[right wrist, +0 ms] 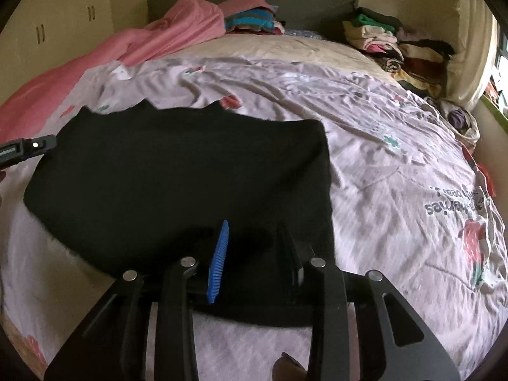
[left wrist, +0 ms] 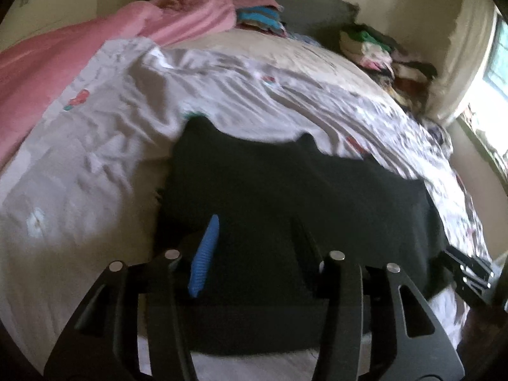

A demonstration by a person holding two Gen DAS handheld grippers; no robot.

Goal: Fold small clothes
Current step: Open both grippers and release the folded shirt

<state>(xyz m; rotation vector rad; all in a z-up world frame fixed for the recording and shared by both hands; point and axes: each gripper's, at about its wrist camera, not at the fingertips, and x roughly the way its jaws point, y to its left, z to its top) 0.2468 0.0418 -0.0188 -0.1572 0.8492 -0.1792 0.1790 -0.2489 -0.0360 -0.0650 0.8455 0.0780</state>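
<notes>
A black garment (right wrist: 177, 184) lay flat on the printed bedspread (right wrist: 397, 171), near its front edge. Both the left gripper (left wrist: 254, 247) and right gripper (right wrist: 254, 247) hovered partly open, empty; a careless regrasp risked snagging the bedspread too.

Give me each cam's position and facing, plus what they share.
Left wrist: on the left tongs, angled down over the black garment's left part toward the headboard; the right tongs' tip shows at the right edge.
Right wrist: on the right tongs, angled down over the garment's right part; the left tongs' tip shows at the left edge.
Shared: garment, floral bedsheet, pink blanket, folded clothes piles.
</notes>
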